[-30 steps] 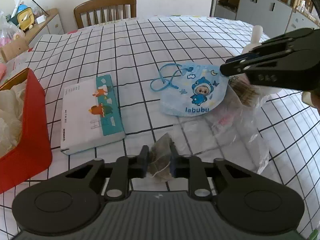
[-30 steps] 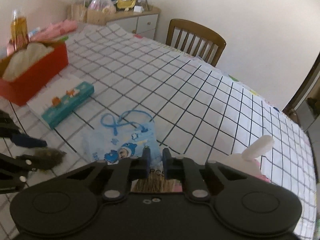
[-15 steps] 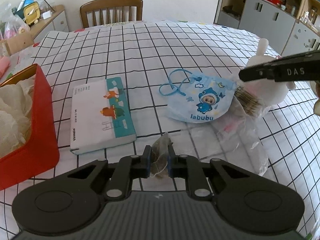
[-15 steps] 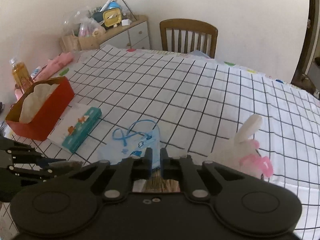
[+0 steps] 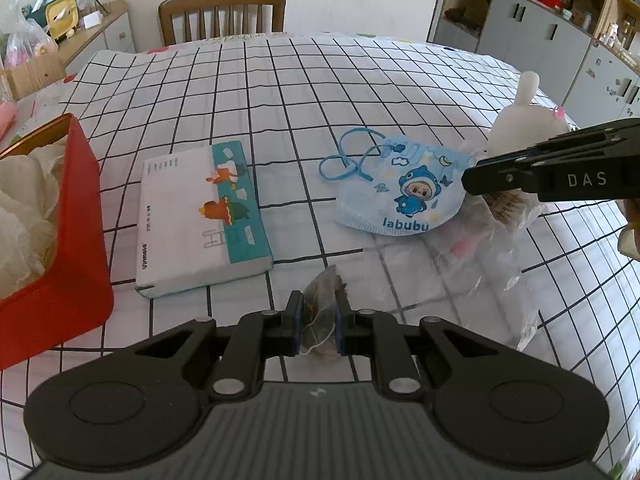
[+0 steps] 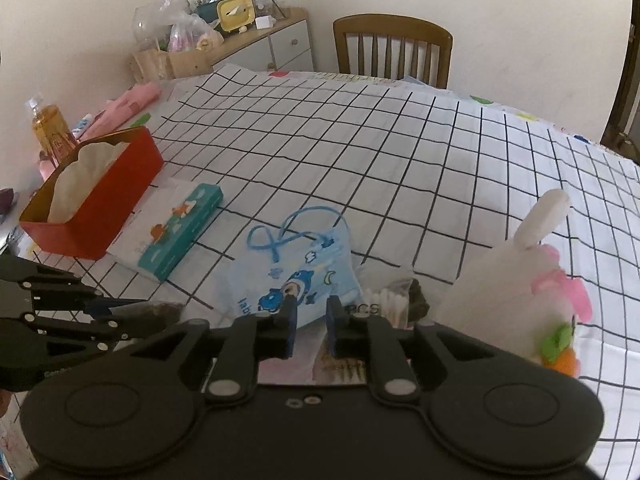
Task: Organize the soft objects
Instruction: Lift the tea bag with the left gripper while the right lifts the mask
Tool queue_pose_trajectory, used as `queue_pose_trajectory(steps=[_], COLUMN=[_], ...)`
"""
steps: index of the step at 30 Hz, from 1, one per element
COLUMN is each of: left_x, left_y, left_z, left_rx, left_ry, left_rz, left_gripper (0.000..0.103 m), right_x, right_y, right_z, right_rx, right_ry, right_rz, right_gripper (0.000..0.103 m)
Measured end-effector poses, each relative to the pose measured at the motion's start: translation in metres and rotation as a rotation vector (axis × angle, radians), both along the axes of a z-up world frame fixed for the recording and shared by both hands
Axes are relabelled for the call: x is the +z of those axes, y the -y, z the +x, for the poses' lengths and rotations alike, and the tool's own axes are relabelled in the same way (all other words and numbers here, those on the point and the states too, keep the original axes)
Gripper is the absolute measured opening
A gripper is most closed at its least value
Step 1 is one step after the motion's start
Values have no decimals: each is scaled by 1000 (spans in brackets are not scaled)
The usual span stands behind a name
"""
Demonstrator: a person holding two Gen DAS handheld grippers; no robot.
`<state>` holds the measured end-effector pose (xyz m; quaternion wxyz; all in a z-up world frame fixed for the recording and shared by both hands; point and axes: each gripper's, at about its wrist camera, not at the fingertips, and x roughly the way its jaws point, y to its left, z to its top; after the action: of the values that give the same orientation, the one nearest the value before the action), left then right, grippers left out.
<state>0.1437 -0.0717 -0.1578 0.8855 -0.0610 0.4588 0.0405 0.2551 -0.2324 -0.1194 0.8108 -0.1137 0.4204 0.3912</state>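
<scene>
The left gripper pinches a mesh tea bag above the checked tablecloth. At its 10 o'clock, a red tin holds crumpled white cloth. The right gripper stands slightly parted, nothing visibly between its fingers. Only the right wrist view shows cotton swabs in a clear bag beside the blue mask and a rabbit plush at 2 o'clock.

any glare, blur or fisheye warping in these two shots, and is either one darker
Left wrist view: bright, sharp mid-frame; the tablecloth grid bows outward, and the clear plastic bag catches soft sheen. The tea bag between the left gripper jaws reads crisply. Right wrist view: dimmer, with dark vignetted corners; the plush rabbit near the edge looks soft and washed out, and the grid curves the same way.
</scene>
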Motion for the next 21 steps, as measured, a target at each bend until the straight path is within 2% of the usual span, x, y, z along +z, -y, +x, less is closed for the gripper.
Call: queue_pose_trajectory(steps=[4,6,8,16,21], left_x=[0,-1,-1,-1,-1], left_y=[-1,-1,-1,-2,-1], left_z=[1,0,0,1,1], left_rx=[0,0,2,4,5], left_ry=[0,0,1,1,3], left_rz=[-5,-9,-12,-16,-18], left_gripper=[15,15,15,15,15], right_x=[2,5,7,-6,-14], right_y=[1,2,1,-17,-24], right_z=[-1,-3,-3,14,10], right_rx=[-11,-16,-6,-12,12], right_ry=[3,23,46,37,90], right_rz=[23,39,42,-24,-92], right_gripper=[29,52,60,60,45])
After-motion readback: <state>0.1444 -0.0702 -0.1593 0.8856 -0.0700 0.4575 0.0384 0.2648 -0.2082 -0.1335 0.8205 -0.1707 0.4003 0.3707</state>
